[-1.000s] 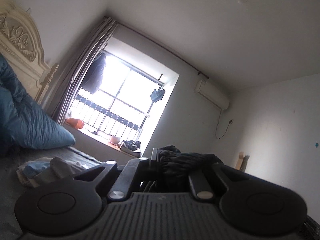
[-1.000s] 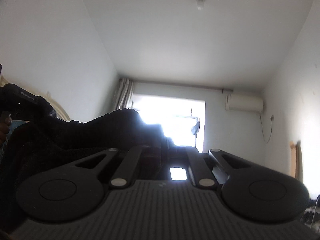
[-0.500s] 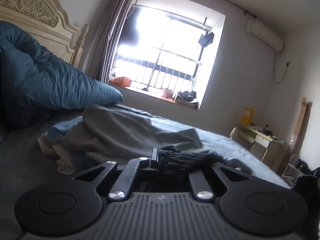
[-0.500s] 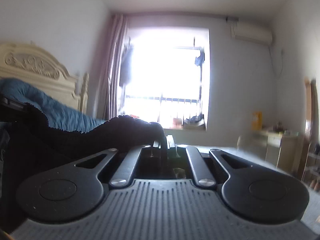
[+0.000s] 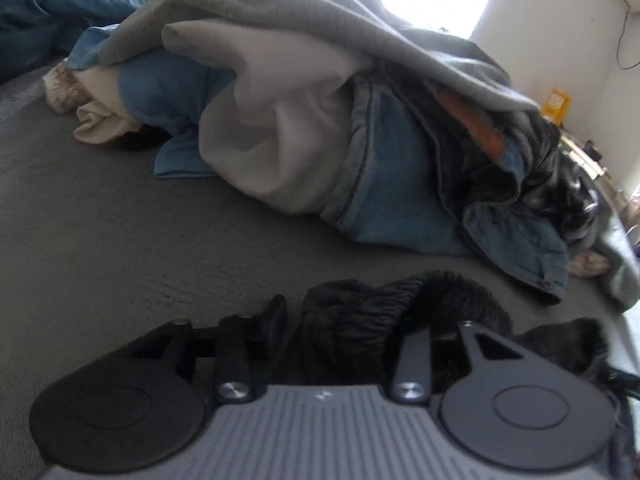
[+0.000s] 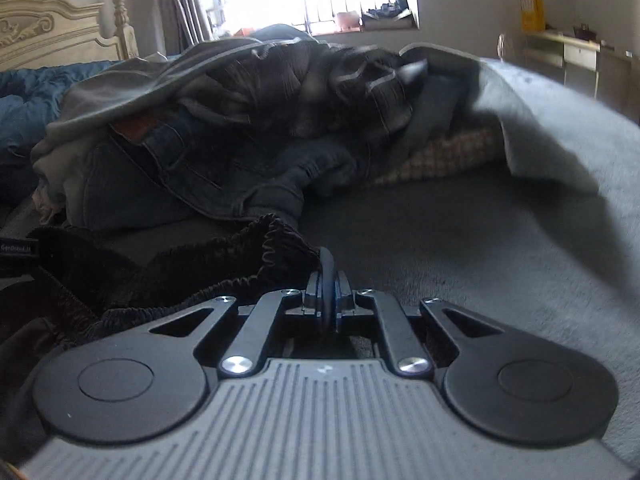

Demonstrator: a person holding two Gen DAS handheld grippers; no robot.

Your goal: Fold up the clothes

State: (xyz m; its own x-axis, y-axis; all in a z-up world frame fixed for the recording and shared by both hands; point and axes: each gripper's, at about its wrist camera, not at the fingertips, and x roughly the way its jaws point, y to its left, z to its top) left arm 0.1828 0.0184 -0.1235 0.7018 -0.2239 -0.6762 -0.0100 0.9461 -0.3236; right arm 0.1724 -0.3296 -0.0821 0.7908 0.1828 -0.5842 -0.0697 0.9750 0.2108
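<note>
A black garment with a gathered elastic edge (image 5: pixel 360 316) lies bunched on the grey bed sheet (image 5: pixel 120 240). It sits between the fingers of my left gripper (image 5: pixel 348 320), whose jaws are opening; the left finger (image 5: pixel 276 316) stands clear of the cloth. In the right wrist view the same black garment (image 6: pixel 180 276) stretches off to the left. My right gripper (image 6: pixel 326 284) pinches a thin black edge of it, and its jaws are just beginning to open. Both grippers point down at the bed.
A heap of clothes (image 5: pixel 280 120) lies just beyond: grey, white and light blue pieces, plus jeans (image 5: pixel 400 184). In the right wrist view the pile (image 6: pixel 248 112) holds dark striped and checked cloth beside a grey blanket (image 6: pixel 540 120). A headboard (image 6: pixel 48 36) stands at left, a desk (image 6: pixel 568 52) at right.
Both grippers swung down from facing the ceiling and window to the bed, carrying the black garment. The left jaws have spread apart. The clothes pile is now close ahead.
</note>
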